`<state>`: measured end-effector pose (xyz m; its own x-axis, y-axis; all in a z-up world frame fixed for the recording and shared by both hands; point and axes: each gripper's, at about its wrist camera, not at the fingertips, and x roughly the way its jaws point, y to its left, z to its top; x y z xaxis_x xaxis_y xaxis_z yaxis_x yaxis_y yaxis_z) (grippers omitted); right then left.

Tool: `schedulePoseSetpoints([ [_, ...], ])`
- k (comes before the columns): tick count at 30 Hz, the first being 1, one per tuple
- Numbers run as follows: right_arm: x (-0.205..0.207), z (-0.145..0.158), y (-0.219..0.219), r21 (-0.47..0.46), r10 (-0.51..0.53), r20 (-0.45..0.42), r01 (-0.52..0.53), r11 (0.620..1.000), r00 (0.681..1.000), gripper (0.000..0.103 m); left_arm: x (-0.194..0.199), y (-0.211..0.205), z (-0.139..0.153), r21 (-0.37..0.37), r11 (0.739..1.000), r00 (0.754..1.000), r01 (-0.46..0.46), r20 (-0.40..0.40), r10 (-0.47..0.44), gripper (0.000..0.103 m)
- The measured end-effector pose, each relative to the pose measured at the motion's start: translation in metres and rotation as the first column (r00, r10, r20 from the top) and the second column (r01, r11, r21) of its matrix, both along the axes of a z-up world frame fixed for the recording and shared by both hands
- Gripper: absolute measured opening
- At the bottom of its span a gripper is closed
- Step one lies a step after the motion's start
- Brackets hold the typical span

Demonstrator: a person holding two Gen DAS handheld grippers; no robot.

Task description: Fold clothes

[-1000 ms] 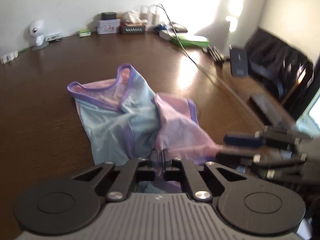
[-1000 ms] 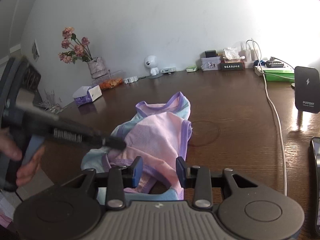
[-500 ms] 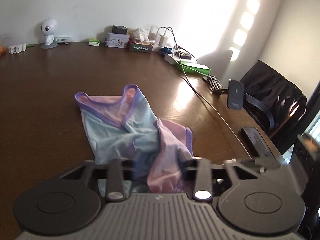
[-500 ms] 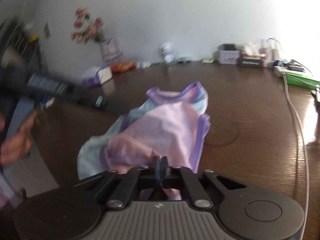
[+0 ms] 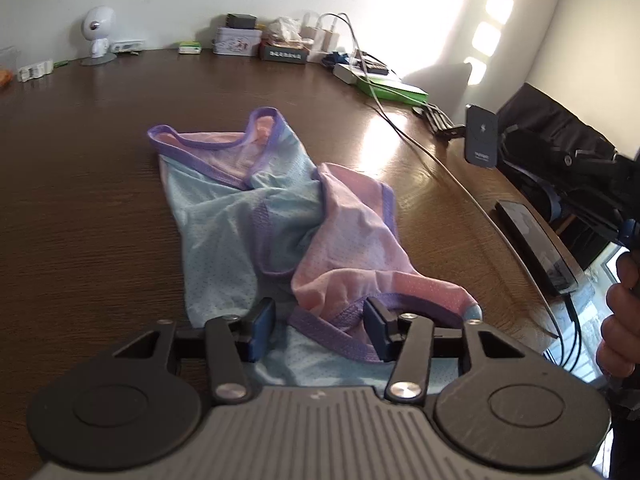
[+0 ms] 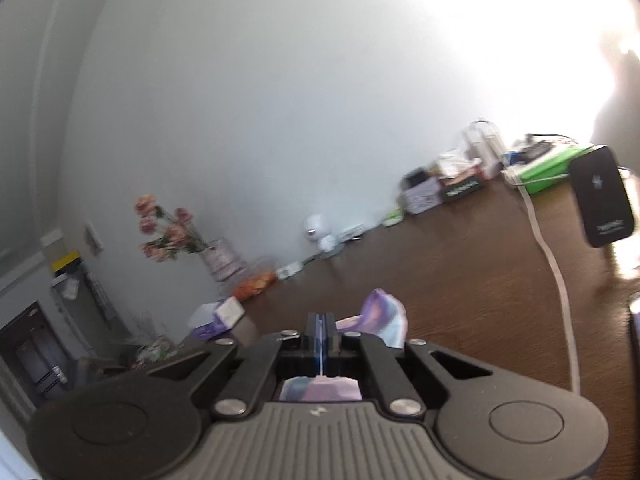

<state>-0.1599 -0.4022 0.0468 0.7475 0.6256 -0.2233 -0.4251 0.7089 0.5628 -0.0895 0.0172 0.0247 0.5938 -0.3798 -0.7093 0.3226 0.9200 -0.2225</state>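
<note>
Two grippers work a small pink, light-blue and purple garment (image 5: 256, 216) that lies crumpled on the dark wooden table (image 5: 80, 168). On the left, the left gripper (image 5: 320, 330) hovers low over the near hem, its fingers spread wide with cloth between them but not pinched. Further right, a white cable (image 5: 448, 172) runs past a dark phone stand (image 5: 482, 136). At the far right edge a hand (image 5: 620, 312) grips a handle. The right gripper (image 6: 320, 330) is clamped tight on a fold of the garment, lifted and tilted.
</note>
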Motion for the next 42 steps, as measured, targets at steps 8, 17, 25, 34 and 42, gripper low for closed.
schedulePoseSetpoints([
  [8, -0.007, -0.024, 0.06, -0.408, 0.251, -0.051, -0.249, 0.878, 0.967, 0.042, 0.004, 0.009, 0.014, -0.106, 0.994, 1.0, 0.001, 0.011, 0.001, 0.008],
  [17, 0.009, -0.044, 0.098, -0.483, 0.17, -0.035, -0.166, 0.86, 0.985, 0.002, 0.011, 0.029, 0.041, -0.348, 0.937, 0.998, -0.002, 0.055, 0.022, 0.005],
  [25, 0.015, -0.009, 0.044, -0.183, 0.069, 0.032, -0.062, 0.981, 0.997, 0.0, -0.004, 0.025, 0.035, -0.249, 0.968, 0.995, 0.012, 0.1, 0.014, 0.053],
  [34, 0.009, 0.004, 0.024, -0.082, 0.104, 0.094, -0.097, 0.992, 0.99, 0.0, -0.003, -0.034, 0.017, 0.075, 0.992, 0.985, 0.098, 0.134, -0.107, 0.047],
  [42, 0.012, -0.028, 0.044, -0.215, 0.177, -0.008, -0.175, 0.961, 0.984, 0.012, 0.014, 0.003, 0.041, -0.061, 0.993, 0.98, -0.1, 0.164, 0.108, 0.004],
])
